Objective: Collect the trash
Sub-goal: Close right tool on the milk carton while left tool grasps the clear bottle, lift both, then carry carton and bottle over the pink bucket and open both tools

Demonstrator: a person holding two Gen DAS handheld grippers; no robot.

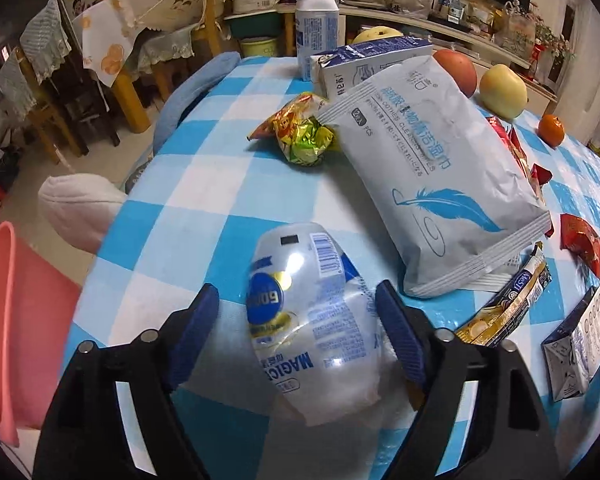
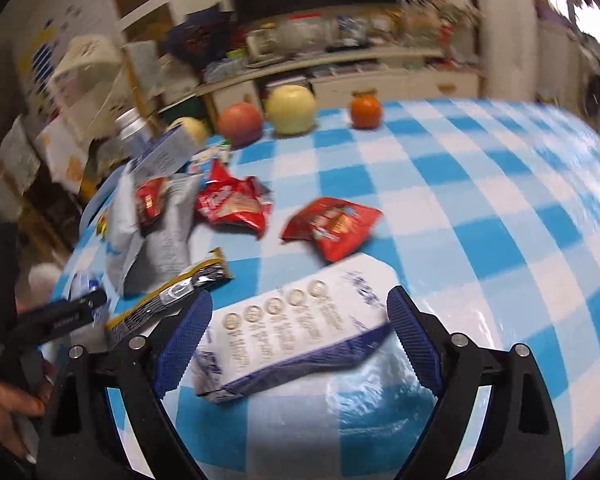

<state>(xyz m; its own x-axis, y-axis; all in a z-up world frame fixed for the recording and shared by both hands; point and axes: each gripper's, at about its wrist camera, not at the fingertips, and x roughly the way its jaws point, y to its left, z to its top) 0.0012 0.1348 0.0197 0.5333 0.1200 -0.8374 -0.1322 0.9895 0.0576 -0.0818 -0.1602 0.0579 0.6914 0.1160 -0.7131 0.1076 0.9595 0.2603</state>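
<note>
My left gripper [image 1: 296,300] is open, its blue pads on either side of a crumpled clear plastic wrapper [image 1: 320,324] with a blue and gold label that lies on the checked tablecloth [image 1: 204,200]. My right gripper [image 2: 300,316] is open around a flattened white and blue milk carton [image 2: 296,332] on the cloth; the same carton shows at the right edge of the left wrist view [image 1: 580,344]. Other trash lies about: a crumpled green and orange wrapper [image 1: 300,132], red snack bags [image 2: 332,226] [image 2: 232,204], a black and gold wrapper [image 2: 172,300].
A large grey wet-wipes pack [image 1: 440,168], a milk box [image 1: 364,64] and a white bottle [image 1: 316,20] stand mid-table. Apples [image 2: 292,108] and an orange [image 2: 365,111] sit at the far edge. A pink bin [image 1: 16,320] stands left of the table, beside chairs.
</note>
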